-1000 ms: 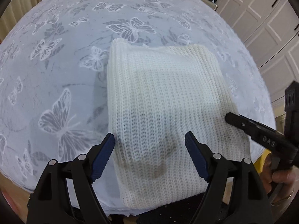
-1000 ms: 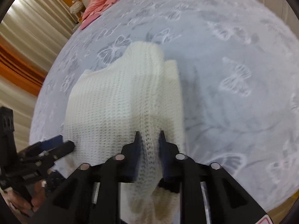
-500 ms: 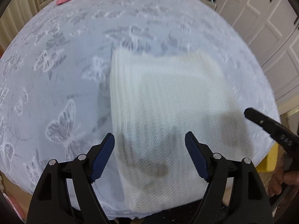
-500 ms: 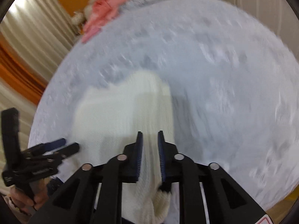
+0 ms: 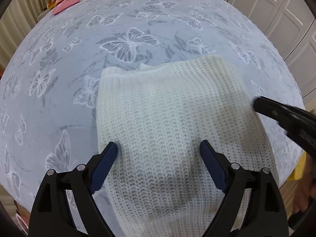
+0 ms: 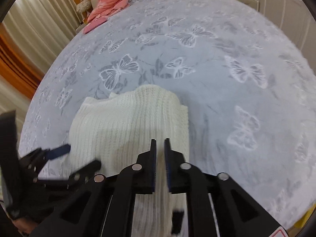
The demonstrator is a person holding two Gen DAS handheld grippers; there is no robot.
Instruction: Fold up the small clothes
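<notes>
Grey bedding printed with white butterflies covers the bed (image 5: 138, 19), which fills both views; white cupboard doors (image 5: 286, 9) stand along one side, curtains (image 6: 23, 39) along the other, and a pink garment (image 6: 110, 2) lies at the far end by the pillows.

Near the bed's front edge lies a cream knitted sweater (image 5: 167, 118), already folded into a rough rectangle whose long axis runs away from the person, toward the pillows. Its ribbed far edge sits lower on the left and rises to the right.

Over the sweater's near end hovers the left claw (image 5: 158, 154), spread wide, its blue pads straddling much of the sweater's width without gripping it. The right claw (image 6: 160, 152) is pinched narrow on the sweater's right edge, lifting that side into a raised ridge.

Judging by this, the next fold turns on the right claw, which alone has hold: the fabric stretches ahead and to its left, so carrying that edge leftward across the long axis seems the natural move.
</notes>
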